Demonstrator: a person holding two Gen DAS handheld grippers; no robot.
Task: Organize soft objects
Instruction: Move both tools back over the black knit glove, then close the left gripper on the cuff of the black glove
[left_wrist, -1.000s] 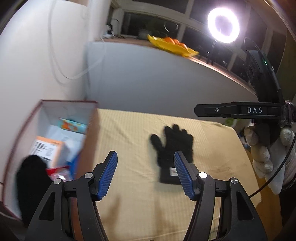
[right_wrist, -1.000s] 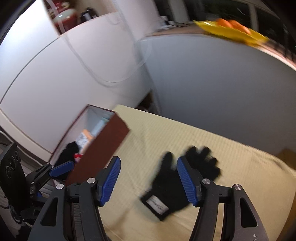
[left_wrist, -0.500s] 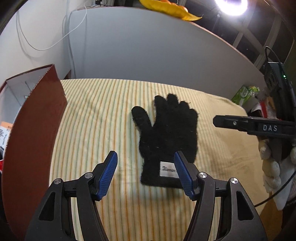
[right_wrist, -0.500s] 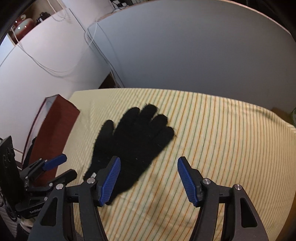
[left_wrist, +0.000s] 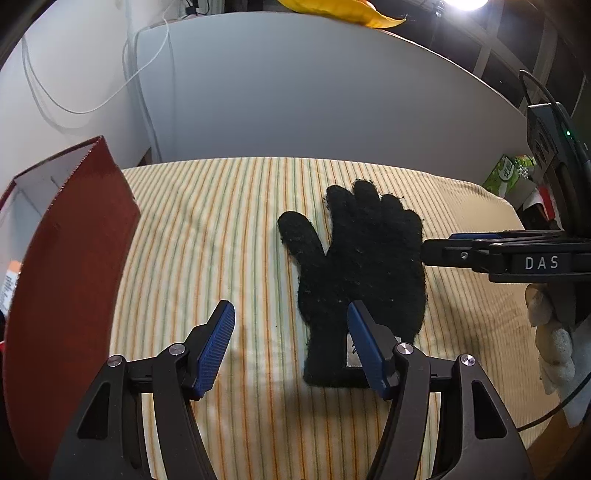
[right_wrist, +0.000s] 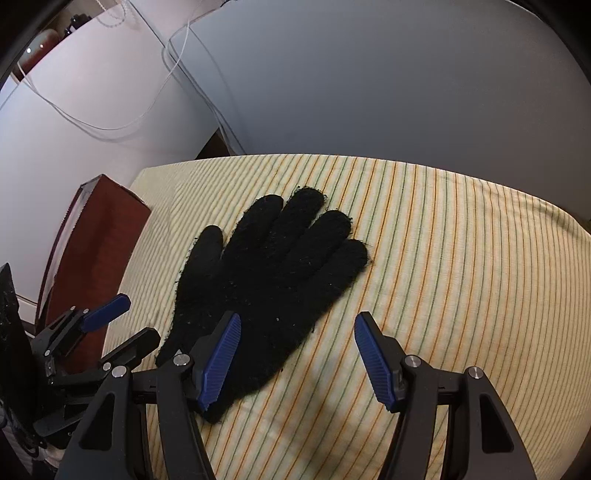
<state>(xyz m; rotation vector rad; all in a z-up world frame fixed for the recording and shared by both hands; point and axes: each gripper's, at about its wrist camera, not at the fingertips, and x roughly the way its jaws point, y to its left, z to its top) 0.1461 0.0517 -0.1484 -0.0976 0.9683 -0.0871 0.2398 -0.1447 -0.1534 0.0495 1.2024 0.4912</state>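
Black knit glove flat, palm-spread; both grippers' fingers apart, empty.

The glove is black; the cloth is pale yellow with orange and green stripes; the box is reddish-brown.

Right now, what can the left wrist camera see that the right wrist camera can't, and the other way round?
Only the left wrist view shows the white label at the glove's cuff, a yellow dish up on the ledge, a green packet and a white-gloved hand.

Only the right wrist view shows the glove's right edge unobstructed.

Both show the black glove flat on the striped cloth, the red-brown box, and both open tongs: left tongs, right tongs.
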